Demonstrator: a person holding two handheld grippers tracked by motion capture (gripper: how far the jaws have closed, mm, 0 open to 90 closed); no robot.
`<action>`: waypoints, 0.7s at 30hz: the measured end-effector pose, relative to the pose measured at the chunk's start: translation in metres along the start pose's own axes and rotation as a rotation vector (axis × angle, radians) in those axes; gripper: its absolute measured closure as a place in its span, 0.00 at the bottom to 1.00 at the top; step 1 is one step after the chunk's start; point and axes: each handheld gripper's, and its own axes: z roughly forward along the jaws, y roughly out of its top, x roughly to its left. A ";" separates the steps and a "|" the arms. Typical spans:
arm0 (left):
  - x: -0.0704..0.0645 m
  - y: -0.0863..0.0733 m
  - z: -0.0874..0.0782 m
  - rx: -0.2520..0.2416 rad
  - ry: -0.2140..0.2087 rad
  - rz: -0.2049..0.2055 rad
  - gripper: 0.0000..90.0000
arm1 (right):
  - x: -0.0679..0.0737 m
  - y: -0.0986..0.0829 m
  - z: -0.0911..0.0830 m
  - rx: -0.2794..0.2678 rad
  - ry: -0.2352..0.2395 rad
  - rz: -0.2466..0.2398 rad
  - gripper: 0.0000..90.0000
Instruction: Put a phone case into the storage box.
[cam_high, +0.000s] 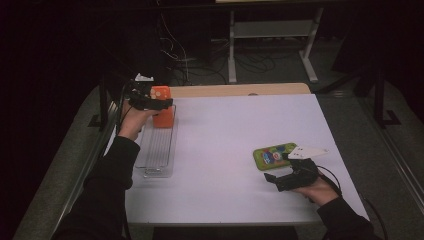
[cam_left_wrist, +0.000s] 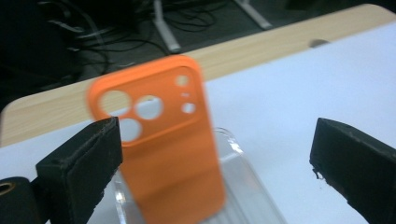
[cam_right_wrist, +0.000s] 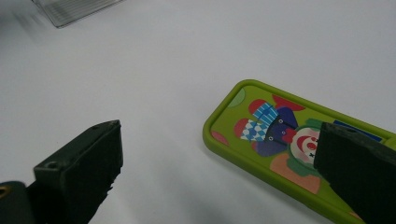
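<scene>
While the high view shows my left gripper (cam_high: 150, 102) raised over the clear tray (cam_high: 159, 150), its own view reveals an orange phone case (cam_left_wrist: 163, 140) standing between wide jaws, whether touching I cannot tell. My right gripper (cam_right_wrist: 224, 172) gapes wide, one jaw over the green clown case (cam_right_wrist: 280, 144).

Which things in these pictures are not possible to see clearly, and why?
- Orange phone case: motion-blurred in the left gripper view; its bottom is cut off by the frame edge, so how it rests in the clear tray is unclear.
- Whether the left gripper touches the case: too small in the high view.
- Green clown case: partly covered by the right gripper's jaw in the right gripper view, and cut off at the edge.
</scene>
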 end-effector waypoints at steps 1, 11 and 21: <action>-0.003 0.000 -0.002 0.000 -0.025 0.008 0.02 | 0.000 0.000 0.000 0.002 -0.001 -0.002 0.01; -0.050 -0.003 -0.019 0.003 -0.193 0.129 0.03 | 0.005 -0.002 -0.001 0.011 -0.003 -0.013 0.01; -0.100 -0.020 -0.027 0.020 -0.318 0.208 0.03 | 0.005 0.000 -0.002 0.001 0.002 -0.025 0.01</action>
